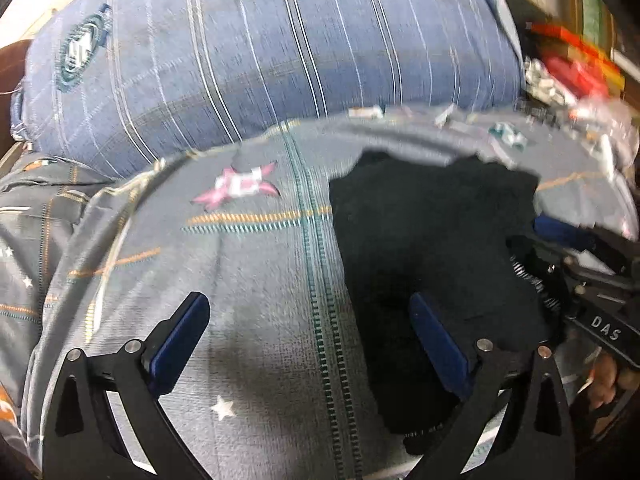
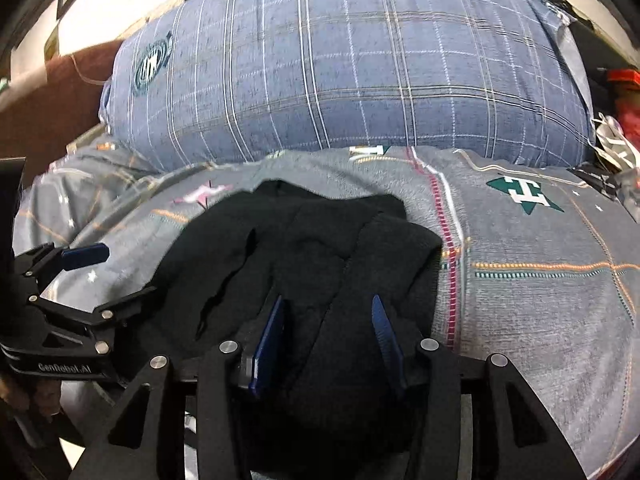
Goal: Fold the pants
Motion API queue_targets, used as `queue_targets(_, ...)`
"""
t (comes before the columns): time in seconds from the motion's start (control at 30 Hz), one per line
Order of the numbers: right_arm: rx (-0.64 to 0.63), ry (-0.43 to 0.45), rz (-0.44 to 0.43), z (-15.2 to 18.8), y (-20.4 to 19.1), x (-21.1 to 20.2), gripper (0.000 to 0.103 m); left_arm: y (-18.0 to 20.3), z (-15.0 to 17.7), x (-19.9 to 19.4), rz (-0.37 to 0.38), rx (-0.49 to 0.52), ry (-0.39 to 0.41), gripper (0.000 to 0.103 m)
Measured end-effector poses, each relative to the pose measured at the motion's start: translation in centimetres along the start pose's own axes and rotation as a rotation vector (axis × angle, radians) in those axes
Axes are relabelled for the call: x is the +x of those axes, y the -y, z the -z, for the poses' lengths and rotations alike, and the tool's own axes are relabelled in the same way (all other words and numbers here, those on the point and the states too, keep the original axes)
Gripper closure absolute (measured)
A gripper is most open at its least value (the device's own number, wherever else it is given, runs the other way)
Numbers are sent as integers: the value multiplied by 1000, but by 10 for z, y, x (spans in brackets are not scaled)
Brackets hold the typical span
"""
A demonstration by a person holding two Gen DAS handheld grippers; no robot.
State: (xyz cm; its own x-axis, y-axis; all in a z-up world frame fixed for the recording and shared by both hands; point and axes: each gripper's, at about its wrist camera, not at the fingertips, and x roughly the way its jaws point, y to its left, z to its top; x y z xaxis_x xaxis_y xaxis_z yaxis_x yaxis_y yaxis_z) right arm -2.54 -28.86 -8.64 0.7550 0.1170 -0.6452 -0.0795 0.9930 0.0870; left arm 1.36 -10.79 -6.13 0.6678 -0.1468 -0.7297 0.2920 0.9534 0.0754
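On the grey bedspread [image 2: 520, 300], both tongs gape over black pants [image 2: 304, 240], gripping nothing.

Looking like a home bedroom, grey star-print bedspread [image 2: 540, 280] covering a bed, blue plaid pillow [image 2: 340, 72] lying behind it

The left hand-held gripper [image 1: 308, 354] is held low with its blue-padded fingers [image 1: 180, 344] spread wide apart and nothing gripped between them. The right hand-held gripper [image 2: 328, 340] is held just to its right, its fingers [image 2: 268, 344] parted, with dark cloth seen between them; whether the cloth is pinched cannot be told.
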Motion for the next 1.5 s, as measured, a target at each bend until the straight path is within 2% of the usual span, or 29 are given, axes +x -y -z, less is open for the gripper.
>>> queue_targets(0.07,16,36,14,-3,5,-10,55,-4,-2,-12,-20,-3,37,2)
queue_targets(0.17,48,109,48,-6,12,-32,46,-11,-5,-27,-9,-32,76,2)
queue_targets(0.27,80,215,45,-9,18,-55,38,-12,-8,-38,-1,-34,103,2)
queue_targets(0.37,64,299,27,-12,14,-67,24,-8,-12,-47,-55,-14,148,2)
queue_targets(0.43,45,317,29,-15,10,-69,23,-6,-14,-51,-81,-4,162,2)
queue_targets(0.6,56,289,11,-19,9,-58,23,-3,-17,-60,-121,21,195,2)
queue_targets(0.8,92,239,9,-20,12,-45,23,-3,-17,-61,-132,19,191,2)
queue_targets(1.5,80,182,27,-19,9,-35,23,-12,-13,-46,-164,-6,125,2)
